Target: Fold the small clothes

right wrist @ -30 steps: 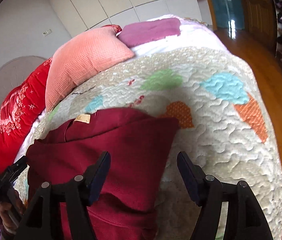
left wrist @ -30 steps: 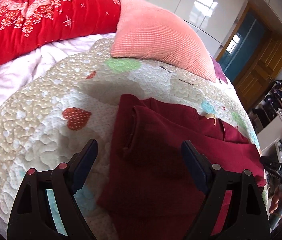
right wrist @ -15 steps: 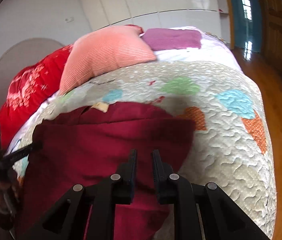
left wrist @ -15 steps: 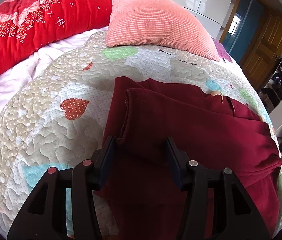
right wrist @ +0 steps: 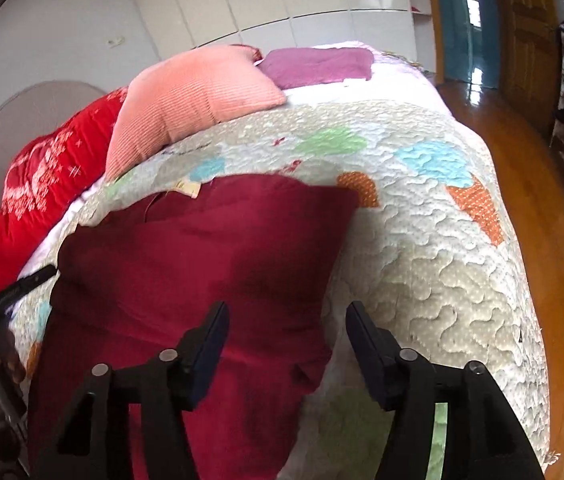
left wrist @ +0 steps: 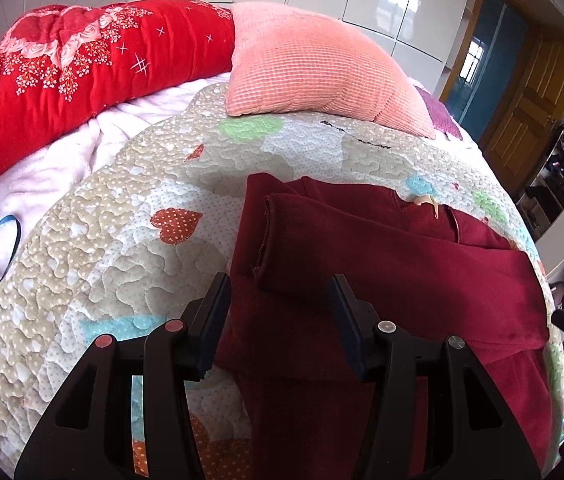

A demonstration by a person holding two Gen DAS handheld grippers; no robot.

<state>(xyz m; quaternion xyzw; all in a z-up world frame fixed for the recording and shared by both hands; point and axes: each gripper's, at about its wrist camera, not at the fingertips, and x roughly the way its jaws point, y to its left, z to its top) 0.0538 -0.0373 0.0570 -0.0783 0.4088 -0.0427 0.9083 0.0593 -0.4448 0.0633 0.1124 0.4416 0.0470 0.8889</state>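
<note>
- Lying mid-frame on the quilt (left wrist: 114,248), the garment (left wrist: 381,264) has a sleeve folded across.
- Left claw (left wrist: 280,320) gapes wide over its left edge.
- Right claw (right wrist: 285,344) gapes wide over its right edge.

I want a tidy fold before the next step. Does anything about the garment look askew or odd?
Mostly tidy. The maroon garment lies flat on the quilt, sleeve folded across it. One oddity: its neck label sticks out past the collar edge. Both tools are open, gripping nothing.
</note>
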